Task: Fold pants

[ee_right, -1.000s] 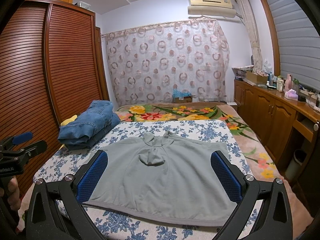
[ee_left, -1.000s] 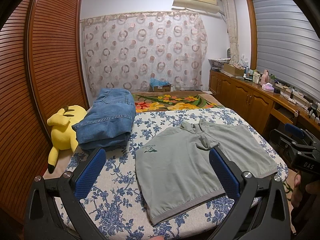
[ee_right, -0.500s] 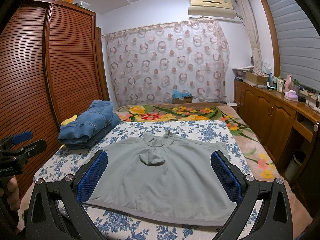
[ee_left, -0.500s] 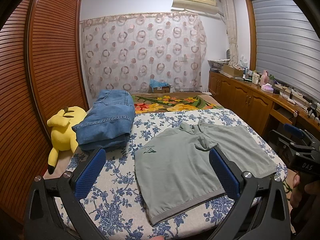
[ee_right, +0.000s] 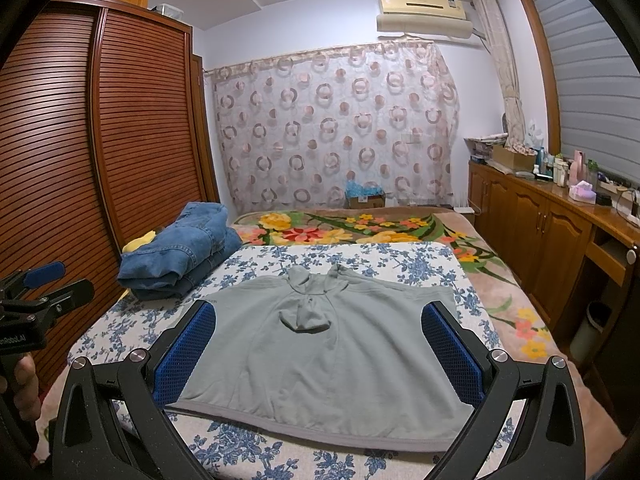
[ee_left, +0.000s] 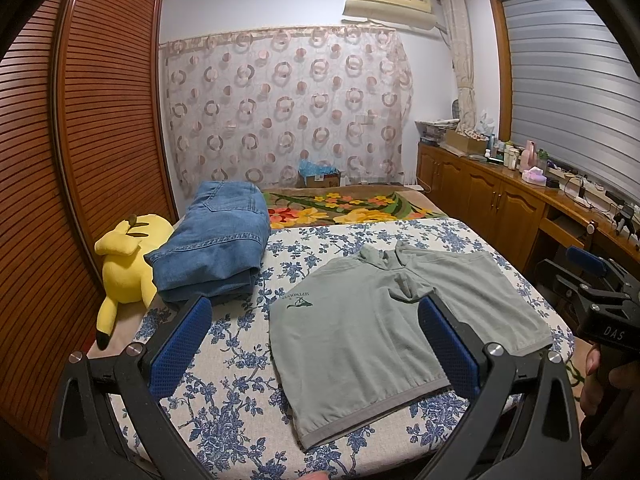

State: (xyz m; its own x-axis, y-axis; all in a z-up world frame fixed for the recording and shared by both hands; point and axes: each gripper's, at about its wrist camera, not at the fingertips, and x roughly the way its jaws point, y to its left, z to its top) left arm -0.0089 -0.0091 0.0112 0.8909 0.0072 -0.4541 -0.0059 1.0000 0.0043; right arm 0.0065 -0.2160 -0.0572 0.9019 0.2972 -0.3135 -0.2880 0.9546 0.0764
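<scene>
A grey-green garment [ee_left: 384, 332] lies spread flat on the blue-flowered bed cover [ee_left: 224, 408]; it also shows in the right wrist view [ee_right: 328, 352], waistband edge nearest me. My left gripper [ee_left: 316, 340] is open and empty, held above the near edge of the bed, left of the garment's middle. My right gripper [ee_right: 320, 344] is open and empty, held above the garment's near hem. Each gripper shows at the edge of the other's view: the right one [ee_left: 592, 276], the left one [ee_right: 44, 280].
Folded blue jeans [ee_left: 216, 240] are stacked at the bed's left, also in the right wrist view [ee_right: 180, 248], beside a yellow plush toy [ee_left: 124, 256]. A flowered blanket [ee_left: 348, 208] covers the far end. A wooden wardrobe [ee_left: 60, 160] stands left, a cabinet counter [ee_left: 512, 200] right.
</scene>
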